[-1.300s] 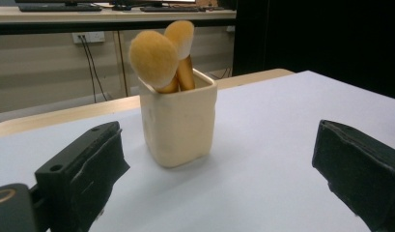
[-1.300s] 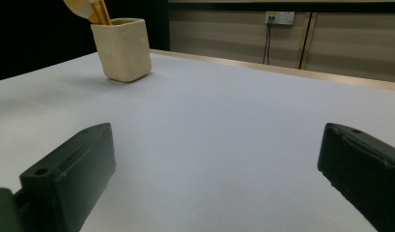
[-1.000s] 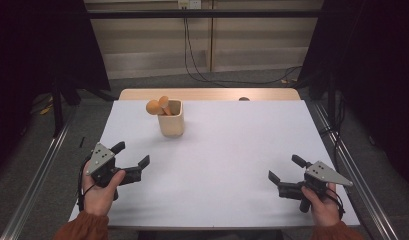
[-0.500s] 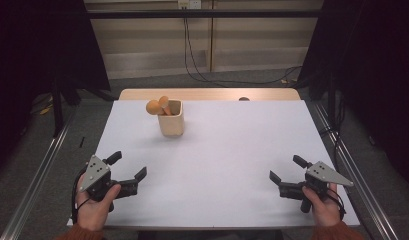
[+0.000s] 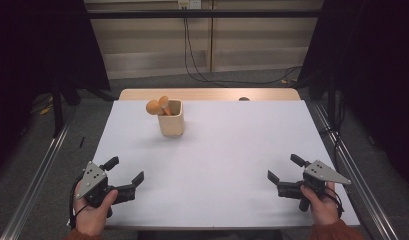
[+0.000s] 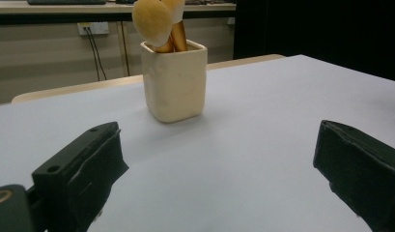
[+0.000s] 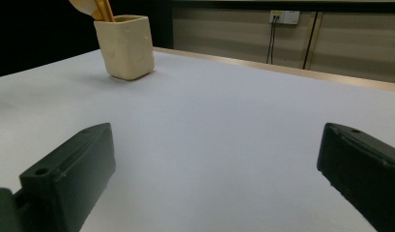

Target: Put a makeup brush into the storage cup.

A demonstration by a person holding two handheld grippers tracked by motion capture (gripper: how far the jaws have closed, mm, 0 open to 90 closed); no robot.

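- Cream cup (image 5: 171,119) upright on the far-left part of the white tabletop (image 5: 217,160), well apart from both claws; same spot as a second ago.
- Two wooden utensils (image 5: 159,106) standing in the cup, rounded heads leaning over its left rim; unchanged from the earlier frames.
- In the left gripper view, cup (image 6: 174,81) straight ahead and beyond the two black jaws, utensil heads (image 6: 152,21) poking above its rim.
- In the right gripper view, cup (image 7: 124,46) off at the upper left, far ahead across bare white surface.
- Left claw (image 5: 124,175) at the near-left corner of the tabletop, jaws spread wide, nothing between them; pulled back toward the near edge and a little leftward compared with a second ago, farther from the cup than before.
- Right claw (image 5: 284,168) at the near-right corner, jaws likewise apart and holding nothing; position nearly the same as in the earlier frames.
- Left hand (image 5: 92,212) and right hand (image 5: 322,202) wrapped round the gripper handles at the near edge.
- Light wooden strip (image 5: 212,94) of the tabletop exposed along the far edge, behind the cup.
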